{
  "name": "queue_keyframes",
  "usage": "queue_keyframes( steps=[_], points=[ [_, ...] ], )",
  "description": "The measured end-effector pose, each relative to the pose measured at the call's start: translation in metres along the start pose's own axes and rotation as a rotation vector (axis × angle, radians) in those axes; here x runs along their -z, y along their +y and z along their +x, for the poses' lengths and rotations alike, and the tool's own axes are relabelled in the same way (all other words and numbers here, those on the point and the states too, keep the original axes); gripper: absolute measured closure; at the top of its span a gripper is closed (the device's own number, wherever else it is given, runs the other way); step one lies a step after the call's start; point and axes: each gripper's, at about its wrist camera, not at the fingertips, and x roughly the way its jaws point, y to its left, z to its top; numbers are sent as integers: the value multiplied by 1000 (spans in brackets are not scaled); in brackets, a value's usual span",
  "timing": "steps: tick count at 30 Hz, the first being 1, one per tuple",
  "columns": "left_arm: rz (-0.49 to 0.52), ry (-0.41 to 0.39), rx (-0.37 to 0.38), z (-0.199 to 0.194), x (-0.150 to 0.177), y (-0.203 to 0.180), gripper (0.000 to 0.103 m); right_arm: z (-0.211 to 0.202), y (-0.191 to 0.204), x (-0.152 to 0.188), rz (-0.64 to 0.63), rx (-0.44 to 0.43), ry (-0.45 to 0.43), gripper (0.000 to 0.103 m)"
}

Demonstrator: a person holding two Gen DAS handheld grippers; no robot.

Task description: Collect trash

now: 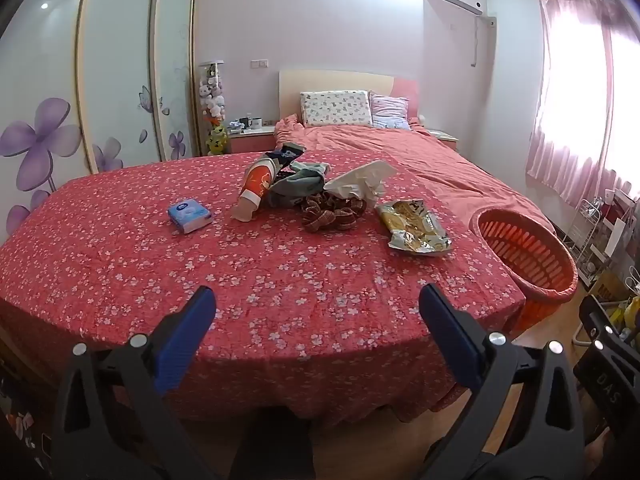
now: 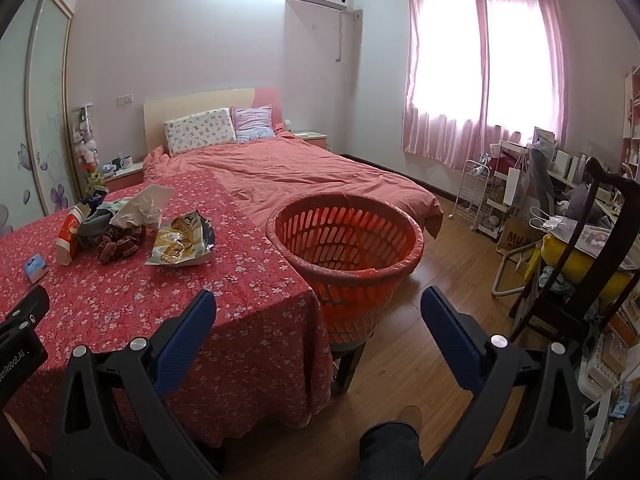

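On the red floral bedspread (image 1: 280,280) lie a crumpled yellow snack wrapper (image 1: 414,226), a crumpled white tissue (image 1: 360,182), an orange paper cup (image 1: 256,192) on its side, a blue tissue pack (image 1: 190,215) and a pile of socks (image 1: 316,196). The wrapper (image 2: 180,242), tissue (image 2: 140,208) and cup (image 2: 69,236) also show in the right wrist view. An orange basket (image 2: 348,248) stands at the bed's right edge (image 1: 524,252). My left gripper (image 1: 318,300) is open and empty, before the bed's near edge. My right gripper (image 2: 318,304) is open and empty, in front of the basket.
Pillows (image 1: 336,108) and a pink duvet (image 2: 300,176) lie at the bed's far end. A wardrobe (image 1: 100,92) stands left. A dark chair (image 2: 580,264), cluttered shelves (image 2: 500,188) and bags crowd the right. Wooden floor (image 2: 440,280) lies beside the basket.
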Motion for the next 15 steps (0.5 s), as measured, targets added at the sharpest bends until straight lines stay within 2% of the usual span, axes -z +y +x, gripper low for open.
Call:
queue_keyframes(
  steps=[15],
  points=[
    [-1, 3, 0, 0, 0, 0, 4, 0, 1, 0, -1, 1, 0, 2]
  ],
)
